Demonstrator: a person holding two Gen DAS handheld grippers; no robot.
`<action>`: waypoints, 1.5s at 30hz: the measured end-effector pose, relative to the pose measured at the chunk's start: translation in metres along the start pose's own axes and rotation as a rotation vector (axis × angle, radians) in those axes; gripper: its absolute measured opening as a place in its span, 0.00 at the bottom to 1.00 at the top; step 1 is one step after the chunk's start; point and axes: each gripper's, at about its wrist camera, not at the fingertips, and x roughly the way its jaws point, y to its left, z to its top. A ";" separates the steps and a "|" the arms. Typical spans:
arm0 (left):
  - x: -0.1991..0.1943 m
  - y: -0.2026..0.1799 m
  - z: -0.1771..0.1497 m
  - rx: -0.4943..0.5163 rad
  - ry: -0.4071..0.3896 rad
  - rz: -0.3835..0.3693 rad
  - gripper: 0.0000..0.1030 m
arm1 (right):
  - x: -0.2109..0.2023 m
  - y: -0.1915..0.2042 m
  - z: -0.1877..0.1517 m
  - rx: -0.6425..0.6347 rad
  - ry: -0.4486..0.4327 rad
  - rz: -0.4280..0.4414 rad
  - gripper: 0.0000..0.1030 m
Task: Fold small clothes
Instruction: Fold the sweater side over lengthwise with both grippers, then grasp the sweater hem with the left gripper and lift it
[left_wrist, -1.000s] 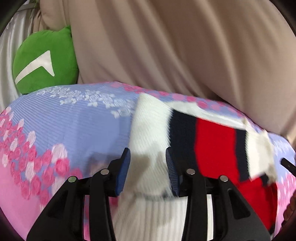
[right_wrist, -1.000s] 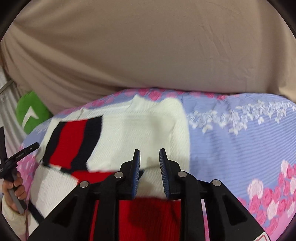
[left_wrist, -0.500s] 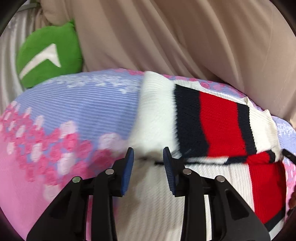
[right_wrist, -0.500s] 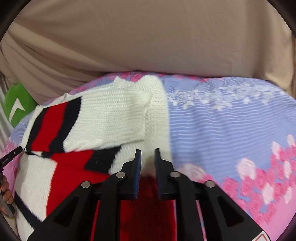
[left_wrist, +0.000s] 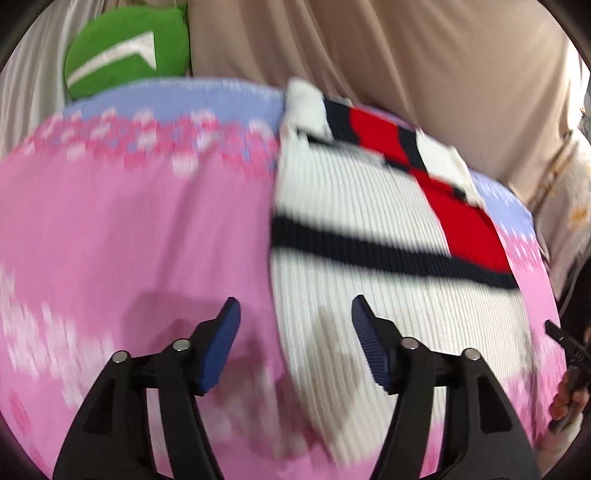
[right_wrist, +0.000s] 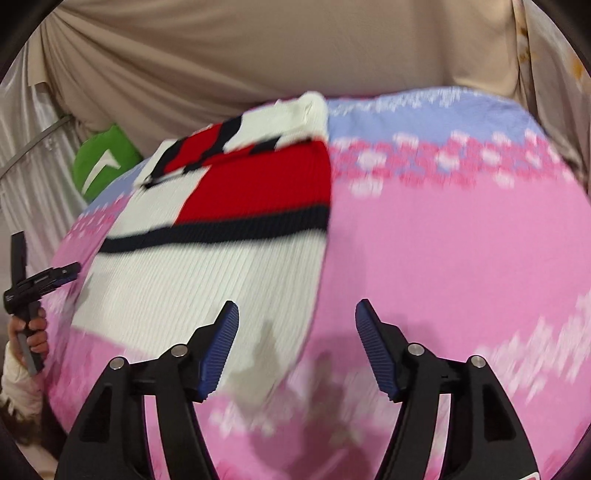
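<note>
Your left gripper (left_wrist: 295, 314) has its jaws spread wide, having just been opening, and nothing is pinched between the blue pads; the near left edge of the sweater (left_wrist: 369, 236) lies on the bed beneath the gap, with the left finger over bare pink cover and the right finger over white knit. Your right gripper (right_wrist: 295, 314) is in the same state, jaws parted after just opening and empty, with the sweater's near right edge running under the gap, the left finger above white ribbing and the right finger above the bedspread (right_wrist: 443, 240). That sweater is a ribbed white knit with a navy stripe across it and a red block at its right side; it lies flat on the pink, floral-banded bedspread, and at its far end a sleeve in white, navy and red is folded across the body. Shadows of the fingers fall on the knit just ahead of each gripper. From the right wrist view you can see your left hand (right_wrist: 31, 332) at the left edge, wrapped around its gripper's handle beside the sweater. A green cushion (left_wrist: 125, 48) with a white mark sits behind the bed's far left corner, against a beige draped cloth (right_wrist: 240, 55). Both views are blurred.
</note>
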 end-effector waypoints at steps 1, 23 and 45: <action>0.001 0.001 -0.009 -0.013 0.020 -0.015 0.59 | -0.001 0.003 -0.015 0.016 0.016 0.018 0.64; -0.028 -0.039 -0.035 -0.023 -0.090 -0.113 0.12 | 0.005 0.030 -0.034 0.193 -0.078 0.133 0.10; -0.002 -0.012 -0.045 -0.138 -0.058 -0.179 0.70 | 0.026 0.024 -0.029 0.211 -0.009 0.141 0.58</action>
